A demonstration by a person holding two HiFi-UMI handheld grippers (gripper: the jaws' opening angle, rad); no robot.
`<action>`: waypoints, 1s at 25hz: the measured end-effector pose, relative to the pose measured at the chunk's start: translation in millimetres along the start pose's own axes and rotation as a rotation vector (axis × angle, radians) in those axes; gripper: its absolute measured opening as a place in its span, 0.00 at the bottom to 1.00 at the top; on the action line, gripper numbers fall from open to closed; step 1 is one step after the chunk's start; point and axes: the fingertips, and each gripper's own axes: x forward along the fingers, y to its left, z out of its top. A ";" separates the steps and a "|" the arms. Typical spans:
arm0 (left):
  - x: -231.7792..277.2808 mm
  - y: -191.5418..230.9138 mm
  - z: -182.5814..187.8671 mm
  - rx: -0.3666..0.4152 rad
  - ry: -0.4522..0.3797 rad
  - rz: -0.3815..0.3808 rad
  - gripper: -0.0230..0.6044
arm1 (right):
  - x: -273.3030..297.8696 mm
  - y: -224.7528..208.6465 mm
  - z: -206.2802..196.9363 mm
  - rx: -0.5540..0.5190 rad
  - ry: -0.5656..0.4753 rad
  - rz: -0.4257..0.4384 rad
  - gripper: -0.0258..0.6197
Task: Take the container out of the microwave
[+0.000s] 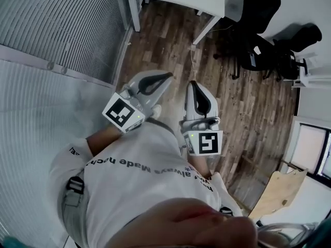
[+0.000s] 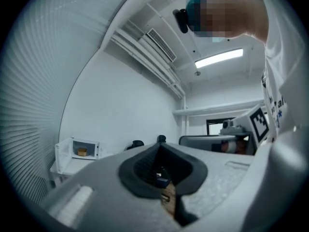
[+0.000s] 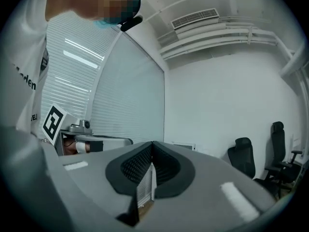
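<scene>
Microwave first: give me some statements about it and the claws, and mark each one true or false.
The microwave door is open. True.
The container is in the right claw. False: it sits inside the microwave.
The right claw is shut and empty. True.
The floor is carpeted. False: it is wooden boards.
The left claw touches the microwave. False: the microwave is far across the room.
</scene>
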 end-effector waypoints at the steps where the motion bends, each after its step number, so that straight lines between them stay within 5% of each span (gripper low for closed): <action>1: 13.7 5.0 1.4 -0.001 -0.001 0.006 0.04 | 6.3 -13.7 0.3 0.000 0.001 0.005 0.04; 16: 78.9 78.2 1.3 -0.017 -0.014 0.115 0.04 | 81.7 -70.9 -7.8 0.031 0.005 0.109 0.04; 25: 107.2 197.8 6.1 -0.015 -0.028 0.143 0.04 | 207.4 -87.1 -6.0 -0.007 0.016 0.164 0.04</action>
